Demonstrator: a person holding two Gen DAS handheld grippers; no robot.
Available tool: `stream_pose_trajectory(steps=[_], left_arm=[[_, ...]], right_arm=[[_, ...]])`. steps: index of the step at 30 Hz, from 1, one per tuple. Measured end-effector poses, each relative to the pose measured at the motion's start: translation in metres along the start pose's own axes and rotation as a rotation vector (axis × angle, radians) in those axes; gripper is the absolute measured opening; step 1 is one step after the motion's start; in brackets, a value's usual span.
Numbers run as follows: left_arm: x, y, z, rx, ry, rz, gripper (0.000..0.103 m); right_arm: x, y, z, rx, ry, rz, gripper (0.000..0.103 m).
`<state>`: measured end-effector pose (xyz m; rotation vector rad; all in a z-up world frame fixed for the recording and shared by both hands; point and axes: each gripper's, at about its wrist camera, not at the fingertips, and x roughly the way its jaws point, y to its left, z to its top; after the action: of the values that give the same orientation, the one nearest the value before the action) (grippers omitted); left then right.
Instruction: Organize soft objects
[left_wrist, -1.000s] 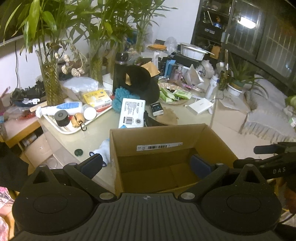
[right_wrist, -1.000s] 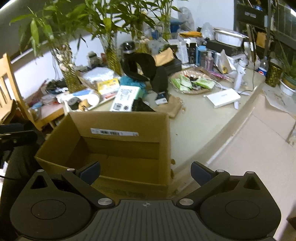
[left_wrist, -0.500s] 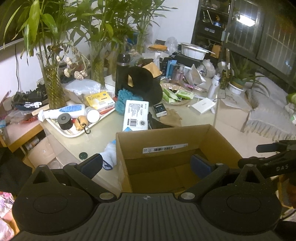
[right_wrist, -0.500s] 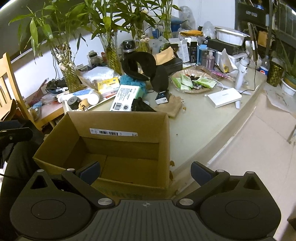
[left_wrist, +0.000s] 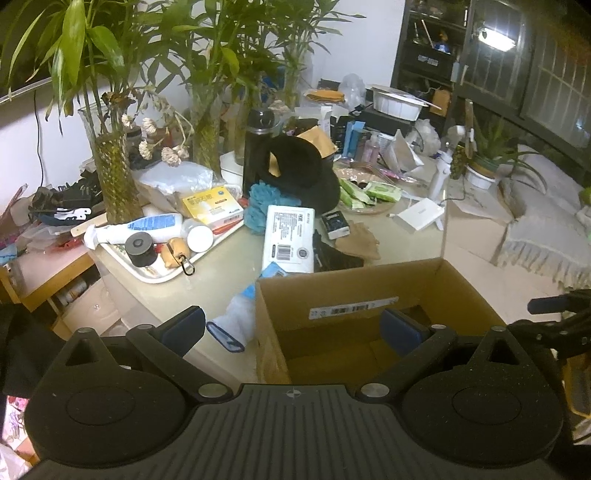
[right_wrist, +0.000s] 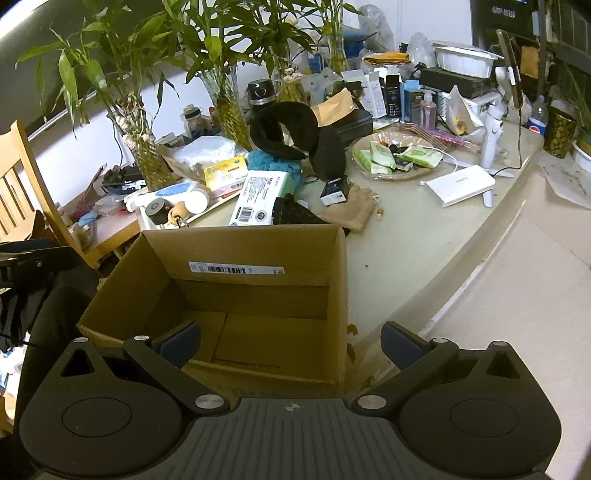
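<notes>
the soft things we mean to sort lie on the bench (right_wrist: 413, 243) beyond the cardboard box (right_wrist: 236, 295): a black neck pillow (right_wrist: 291, 136) propped up among the clutter, a blue mesh sponge (left_wrist: 258, 206) just beside it, a tan cloth pouch (right_wrist: 351, 212) and a dark crumpled cloth (right_wrist: 291, 212) touching the box's far wall, and a pale fluffy piece (left_wrist: 240, 310) at the box's left side. the box sits open and bare inside, at the near edge of the bench.

our left claw (left_wrist: 291, 326) hangs spread wide, gripping nothing, one finger outside the box's left wall and the other over its interior. our right claw (right_wrist: 290, 341) is likewise spread and empty, straddling the box's right wall.

in our judgement the risks come from the crowding. reaching over the box for the pillow could knock the black flask (left_wrist: 258, 147) and the glass vases (left_wrist: 114, 173) standing right behind it. a low pass could catch a box wall and shove the box off the bench edge. the white pack (right_wrist: 258, 197) lies against the sponge, so a loose pinch may drag it along too.
</notes>
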<state>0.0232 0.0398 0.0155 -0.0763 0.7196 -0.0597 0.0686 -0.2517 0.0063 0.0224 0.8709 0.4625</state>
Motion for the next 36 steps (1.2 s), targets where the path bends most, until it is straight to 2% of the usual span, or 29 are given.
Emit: stream_pose_trajectory(steps=[22,32,34,35,36], left_arm=[[0.034,0.053,0.032,0.020,-0.034,-0.004,0.103],[0.079,0.096,0.041,0.046,-0.002,-0.034,0.102],[0.093,0.104,0.040,0.066,0.021,-0.047,0.100],[0.100,0.108,0.039,0.076,0.036,-0.048,0.091],[0.107,0.112,0.037,0.091,0.050,-0.054,0.088]], right_arm=[[0.025,-0.018,0.026,0.022,-0.006,0.002,0.103],[0.037,-0.036,0.044,0.068,-0.010,-0.026,0.103],[0.039,-0.040,0.046,0.076,-0.011,-0.036,0.103],[0.040,-0.041,0.047,0.080,-0.011,-0.039,0.103],[0.041,-0.042,0.048,0.083,-0.012,-0.041,0.103]])
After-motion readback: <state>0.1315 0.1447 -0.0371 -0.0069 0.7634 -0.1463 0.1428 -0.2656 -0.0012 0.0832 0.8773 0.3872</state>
